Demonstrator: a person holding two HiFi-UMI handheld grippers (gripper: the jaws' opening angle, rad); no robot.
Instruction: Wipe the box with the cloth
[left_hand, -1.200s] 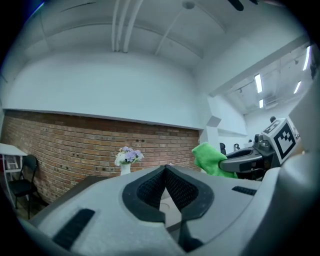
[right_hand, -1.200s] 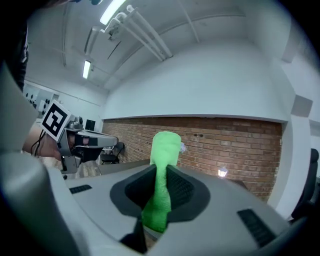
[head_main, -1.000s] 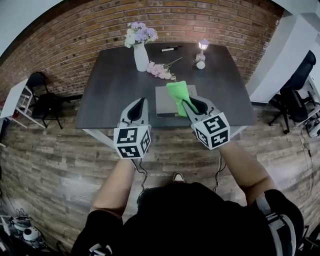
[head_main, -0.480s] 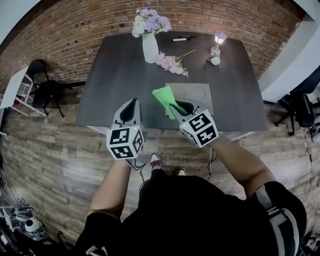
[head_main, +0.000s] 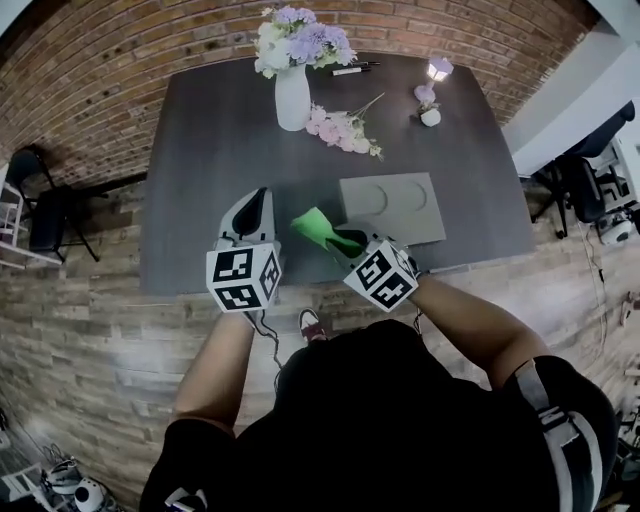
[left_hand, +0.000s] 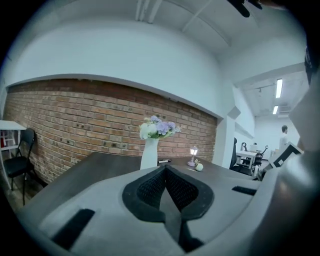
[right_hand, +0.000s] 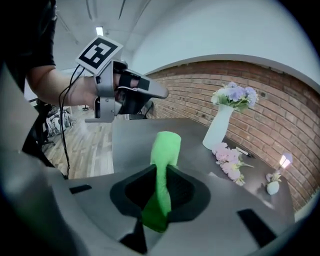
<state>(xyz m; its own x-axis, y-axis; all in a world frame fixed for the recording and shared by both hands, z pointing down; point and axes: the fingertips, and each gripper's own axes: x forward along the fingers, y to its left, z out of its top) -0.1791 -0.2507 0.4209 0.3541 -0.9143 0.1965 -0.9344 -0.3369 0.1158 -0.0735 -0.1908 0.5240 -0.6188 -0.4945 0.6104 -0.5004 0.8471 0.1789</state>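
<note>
A flat grey box (head_main: 394, 205) with two round dents lies on the dark table (head_main: 220, 140) near its front edge. My right gripper (head_main: 343, 241) (right_hand: 161, 172) is shut on a bright green cloth (head_main: 318, 229) (right_hand: 163, 160), which sticks out to the left of the box, over the table and off the box. My left gripper (head_main: 255, 203) (left_hand: 165, 172) is shut with nothing in it, just left of the cloth, and it also shows in the right gripper view as a left gripper (right_hand: 150, 92) held in a hand.
A white vase of flowers (head_main: 292, 90) (left_hand: 150, 152) (right_hand: 220, 127) stands at the back of the table. Loose pink flowers (head_main: 342, 128) (right_hand: 227, 162), a small lamp (head_main: 434, 78) (left_hand: 193, 154) and a marker (head_main: 350, 70) lie behind the box. Chairs (head_main: 50, 205) stand on both sides.
My right gripper has carried the green cloth leftward, off the box top to the table at the box's left. The left gripper stayed beside it, still shut.
</note>
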